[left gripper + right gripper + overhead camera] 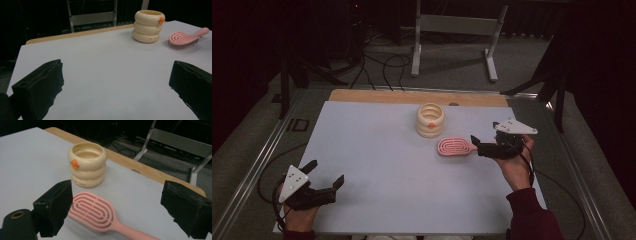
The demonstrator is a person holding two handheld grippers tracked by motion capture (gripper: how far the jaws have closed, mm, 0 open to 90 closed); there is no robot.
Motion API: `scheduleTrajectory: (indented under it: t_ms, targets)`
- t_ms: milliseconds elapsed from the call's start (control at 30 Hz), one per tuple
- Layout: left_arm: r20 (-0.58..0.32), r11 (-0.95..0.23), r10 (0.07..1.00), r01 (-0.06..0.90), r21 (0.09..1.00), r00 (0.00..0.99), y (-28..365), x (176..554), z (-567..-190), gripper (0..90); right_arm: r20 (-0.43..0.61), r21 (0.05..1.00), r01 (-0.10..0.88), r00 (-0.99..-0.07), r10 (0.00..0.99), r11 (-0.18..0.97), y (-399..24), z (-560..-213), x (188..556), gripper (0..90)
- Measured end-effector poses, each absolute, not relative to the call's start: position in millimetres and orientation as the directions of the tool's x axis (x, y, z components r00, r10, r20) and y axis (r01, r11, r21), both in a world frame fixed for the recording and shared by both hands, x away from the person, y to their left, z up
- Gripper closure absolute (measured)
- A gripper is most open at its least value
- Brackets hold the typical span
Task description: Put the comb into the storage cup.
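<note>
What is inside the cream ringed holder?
The cream ringed holder looks empty: the right gripper view shows only its bare inner wall. Its bottom is hidden by the rim.

A line of small dark print runs along the lowest ring of the cream ringed container [148, 26] in the left gripper view, just above its base; the letters are too small and blurred to read; the same faint mark shows low on the container [87, 165] in the right gripper view, again illegible; in the high view a dark mark shaped like the letters "ID" sits on the grey floor strip [298, 125] just left of the table's far left corner, though its reading is uncertain; no other text, brand or number can be read.
</note>
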State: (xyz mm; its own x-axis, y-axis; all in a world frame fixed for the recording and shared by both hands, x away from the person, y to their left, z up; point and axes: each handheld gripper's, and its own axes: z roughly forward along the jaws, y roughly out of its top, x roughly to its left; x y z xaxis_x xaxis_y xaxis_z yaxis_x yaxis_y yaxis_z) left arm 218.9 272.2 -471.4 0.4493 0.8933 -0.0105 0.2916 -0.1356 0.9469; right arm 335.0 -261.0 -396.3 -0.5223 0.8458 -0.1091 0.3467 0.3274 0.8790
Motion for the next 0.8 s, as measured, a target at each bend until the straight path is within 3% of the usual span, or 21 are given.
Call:
scheduleTrajectory:
  t_ms: [467,800]
  targets:
    - [-0.009,-0.140,0.892,0.294,0.945,0.452,271,220,-472,0.0,-0.066,0.858,0.407,-0.520,0.852,0.314,-263,-407,366,16.6]
    - [-0.009,-0.141,0.891,0.297,0.944,0.454,271,220,-473,0.0,-0.038,0.828,0.468,-0.501,0.865,0.307,-264,-427,389,34.6]
